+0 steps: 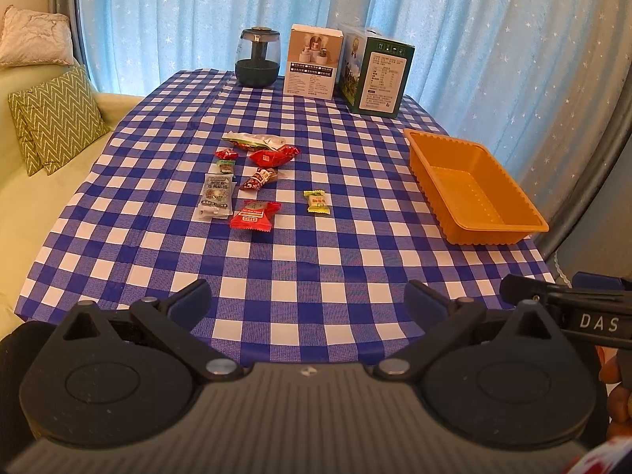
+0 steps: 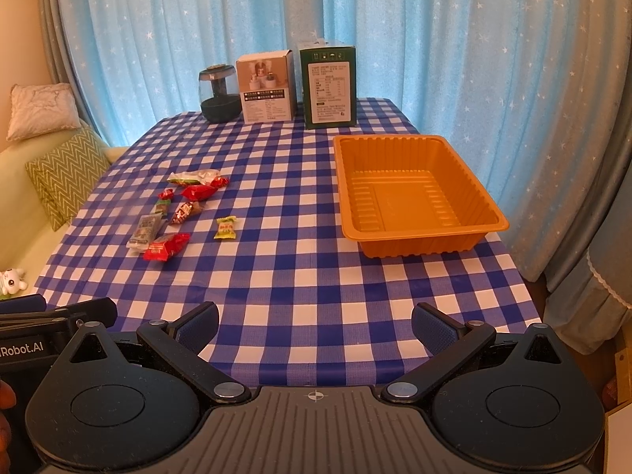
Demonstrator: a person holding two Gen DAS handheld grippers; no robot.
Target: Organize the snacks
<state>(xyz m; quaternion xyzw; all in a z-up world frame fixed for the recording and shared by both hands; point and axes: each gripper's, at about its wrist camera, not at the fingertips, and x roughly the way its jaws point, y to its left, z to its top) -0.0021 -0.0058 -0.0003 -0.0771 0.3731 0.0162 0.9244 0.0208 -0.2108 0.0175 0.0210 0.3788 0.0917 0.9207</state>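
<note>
Several wrapped snacks lie in a loose cluster on the blue-and-white checked tablecloth point(image 1: 316, 276): a red packet point(image 1: 252, 215), a grey sachet point(image 1: 215, 195), a yellow-green candy point(image 1: 317, 201) and a red candy point(image 1: 274, 156). An empty orange tray point(image 1: 493, 221) sits at the right; the right wrist view shows it too, orange tray point(image 2: 486, 221), with the snack cluster point(image 2: 166, 245) left of it. My left gripper point(image 1: 308, 304) hovers open over the table's near edge, far from the snacks. My right gripper point(image 2: 314, 328) is open as well, holding nothing.
At the table's far end stand a dark glass jar point(image 1: 258, 57), a white box point(image 1: 314, 61) and a green box point(image 1: 375, 73), before a blue starred curtain. A pale sofa with a zigzag cushion point(image 1: 59, 118) lies left of the table.
</note>
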